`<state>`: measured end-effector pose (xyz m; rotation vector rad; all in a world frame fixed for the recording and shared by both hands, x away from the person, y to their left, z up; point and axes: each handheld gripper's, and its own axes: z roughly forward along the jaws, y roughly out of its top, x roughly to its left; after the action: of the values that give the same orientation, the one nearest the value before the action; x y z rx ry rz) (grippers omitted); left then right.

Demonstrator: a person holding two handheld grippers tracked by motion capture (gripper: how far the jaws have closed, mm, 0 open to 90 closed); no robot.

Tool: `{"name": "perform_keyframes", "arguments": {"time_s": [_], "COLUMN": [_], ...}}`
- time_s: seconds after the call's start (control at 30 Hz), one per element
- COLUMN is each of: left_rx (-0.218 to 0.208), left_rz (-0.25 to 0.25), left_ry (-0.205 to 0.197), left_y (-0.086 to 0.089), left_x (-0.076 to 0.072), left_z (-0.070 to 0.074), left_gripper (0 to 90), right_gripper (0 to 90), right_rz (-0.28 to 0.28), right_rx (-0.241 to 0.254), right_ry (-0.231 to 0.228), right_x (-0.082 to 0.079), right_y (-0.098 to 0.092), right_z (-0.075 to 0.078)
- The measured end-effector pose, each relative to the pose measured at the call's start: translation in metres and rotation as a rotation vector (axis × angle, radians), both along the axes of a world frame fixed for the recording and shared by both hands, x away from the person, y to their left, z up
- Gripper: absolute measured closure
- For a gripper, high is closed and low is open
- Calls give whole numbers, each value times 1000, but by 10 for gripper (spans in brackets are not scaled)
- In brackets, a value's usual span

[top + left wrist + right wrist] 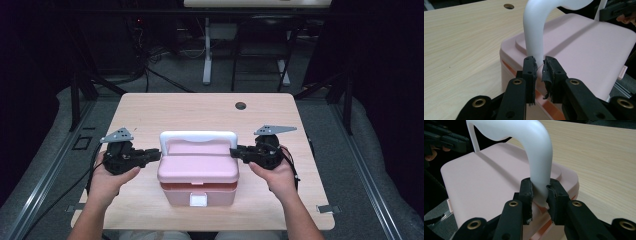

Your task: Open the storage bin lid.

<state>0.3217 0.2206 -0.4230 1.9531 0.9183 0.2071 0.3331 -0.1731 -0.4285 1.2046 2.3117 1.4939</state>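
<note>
High view: a pink box [198, 175] with a white handle [198, 135] sits near the front of the tabletop [150, 110]. Left tool [155, 154] and right tool [235, 151] each clamp one handle end, beside the lid.

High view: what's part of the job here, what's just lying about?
In the job:
- pink box
- white handle, raised over the lid
- left gripper, shut on the handle's left leg
- right gripper, shut on its right leg

Lying about:
- table with its cable hole
- desk frame behind
</note>
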Motion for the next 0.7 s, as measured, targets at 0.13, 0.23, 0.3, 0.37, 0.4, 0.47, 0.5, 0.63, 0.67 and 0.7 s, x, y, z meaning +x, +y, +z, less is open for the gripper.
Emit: {"name": "perform_keyframes", "arguments": {"time_s": [0.13,0.23,0.3,0.37,0.4,0.47,0.5,0.63,0.67,0.7], "left_rx": [9,14,20,24,29,33,35,46,52,46], "left_rz": [5,6,2,4,4,3,1,-5,-7,-14], "left_ry": [6,10,14,15,17,23,26,31,31,37], "left_y": [2,4,5,5,5,5,5,3,2,2], "left_x": [-2,-5,-6,-7,-7,-8,-8,-10,-10,-11], "left_z": [-2,-4,-4,-6,-6,-8,-8,-10,-10,-11], "left_gripper": [831,865,888,894,896,897,897,900,900,899], "right_gripper": [747,748,748,749,749,749,749,750,750,750], "right_rz": [0,-1,-2,1,0,3,3,4,2,4], "right_rx": [27,44,52,59,63,63,70,74,77,73], "right_ry": [7,15,12,13,13,16,12,14,11,12], "right_x": [3,5,6,7,8,9,10,11,11,12], "right_y": [-2,-3,-4,-5,-5,-5,-5,-6,-5,-6], "right_z": [2,5,6,8,8,9,9,11,11,11]}}
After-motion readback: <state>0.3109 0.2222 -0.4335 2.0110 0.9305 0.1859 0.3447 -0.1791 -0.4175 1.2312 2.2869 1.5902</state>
